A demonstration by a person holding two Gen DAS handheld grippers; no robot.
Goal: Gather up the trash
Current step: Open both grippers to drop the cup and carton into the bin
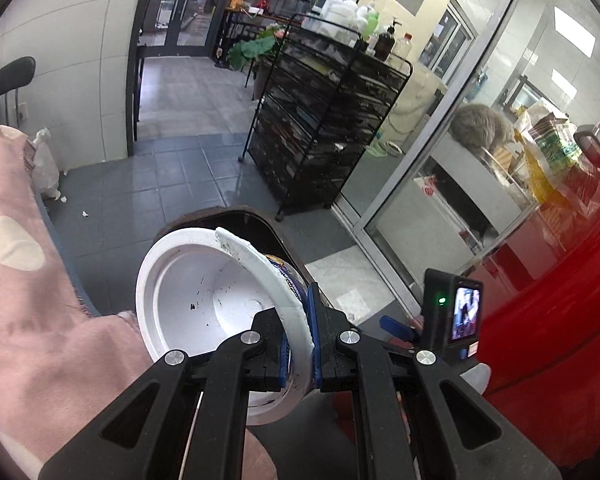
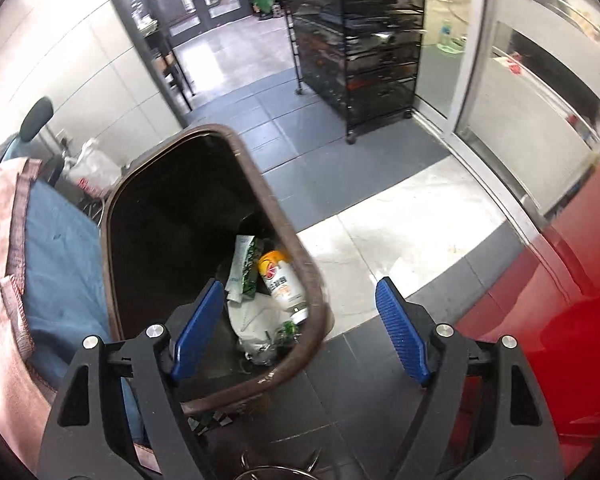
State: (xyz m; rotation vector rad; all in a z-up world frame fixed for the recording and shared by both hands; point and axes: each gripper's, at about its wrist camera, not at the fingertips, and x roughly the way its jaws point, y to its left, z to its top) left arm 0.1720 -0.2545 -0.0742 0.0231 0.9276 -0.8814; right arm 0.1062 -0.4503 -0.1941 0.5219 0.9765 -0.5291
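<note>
My left gripper [image 1: 300, 344] is shut on the rim of a white disposable cup [image 1: 204, 296]. The cup lies tilted with its empty, speckled inside toward the camera, in front of the brown trash bin [image 1: 236, 214]. In the right wrist view the bin's rim [image 2: 284, 216] frames a dark inside. At the bin's bottom lie a yellow-and-white bottle [image 2: 280, 280], a green wrapper [image 2: 246, 264] and crumpled white packaging [image 2: 256, 320]. My right gripper [image 2: 300, 284] stands open over the bin's near right corner, with nothing between its blue pads [image 2: 400, 328].
A black wire rack on wheels [image 1: 324, 120] stands on the grey tile floor beside a glass sliding door [image 1: 440, 184]. A red glossy surface [image 1: 560, 320] fills the right. Pink cloth [image 1: 40, 280] and blue cloth [image 2: 60, 248] border the bin's left. A white bag [image 1: 46, 168] leans at the wall.
</note>
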